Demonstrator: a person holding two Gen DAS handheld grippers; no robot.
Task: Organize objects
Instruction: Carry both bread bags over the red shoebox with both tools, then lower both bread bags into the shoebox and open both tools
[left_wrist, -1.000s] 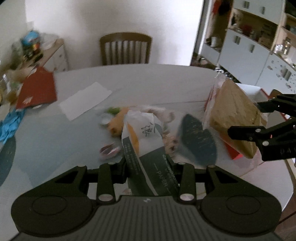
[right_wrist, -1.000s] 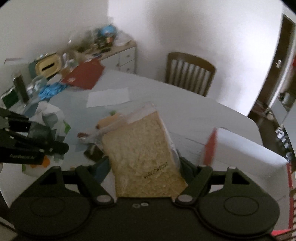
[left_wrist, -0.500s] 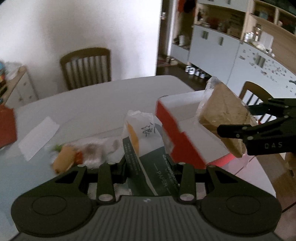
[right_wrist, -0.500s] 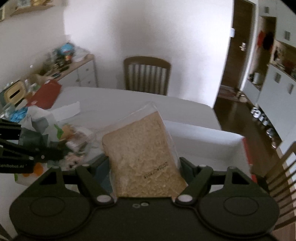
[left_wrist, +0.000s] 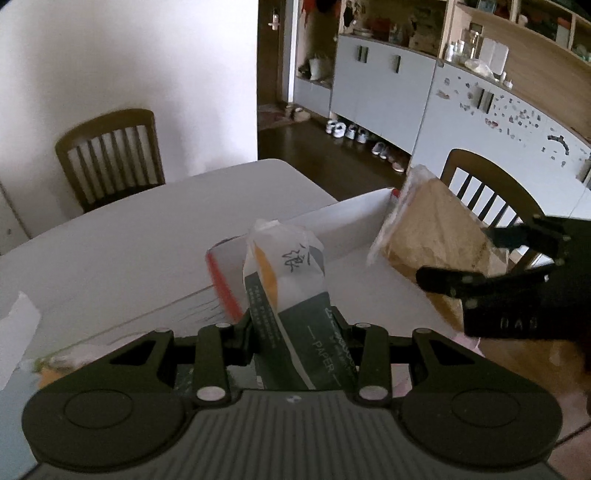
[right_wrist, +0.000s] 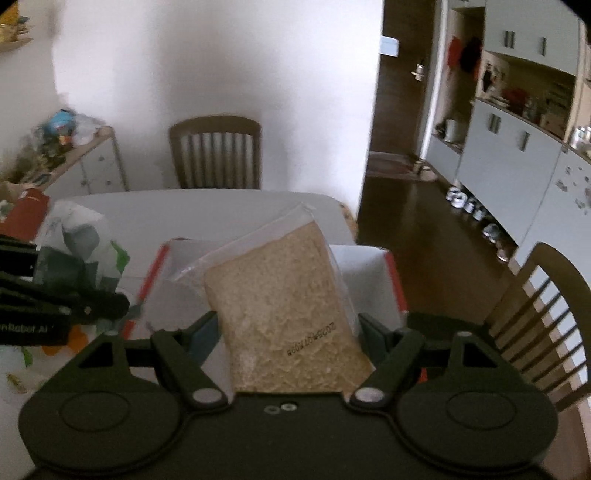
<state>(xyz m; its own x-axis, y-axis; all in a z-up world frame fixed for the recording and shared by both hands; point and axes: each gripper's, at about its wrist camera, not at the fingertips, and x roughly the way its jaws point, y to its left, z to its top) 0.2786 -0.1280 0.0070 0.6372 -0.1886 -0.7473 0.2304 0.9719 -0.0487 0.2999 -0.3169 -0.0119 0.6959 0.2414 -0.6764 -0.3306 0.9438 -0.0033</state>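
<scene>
Left wrist view shows the white table (left_wrist: 122, 240) filling the middle of the frame, with a red-and-white box (left_wrist: 332, 229) open at centre right. Right wrist view shows the same box just beyond the fingers, at centre. Next in size, the clear bag of pale grain (right_wrist: 284, 314) is clamped in the right gripper (right_wrist: 291, 332), which appears at the right edge of the left view, above the box. Smaller, the green-and-white tissue pack (left_wrist: 291, 295) is pinched in the left gripper (left_wrist: 295, 332), at lower centre, over the box's near edge. Judging by this, both items are in the carry step toward the box. Next, each gripper likely needs lowering into the box and releasing, one clear of the other.
</scene>
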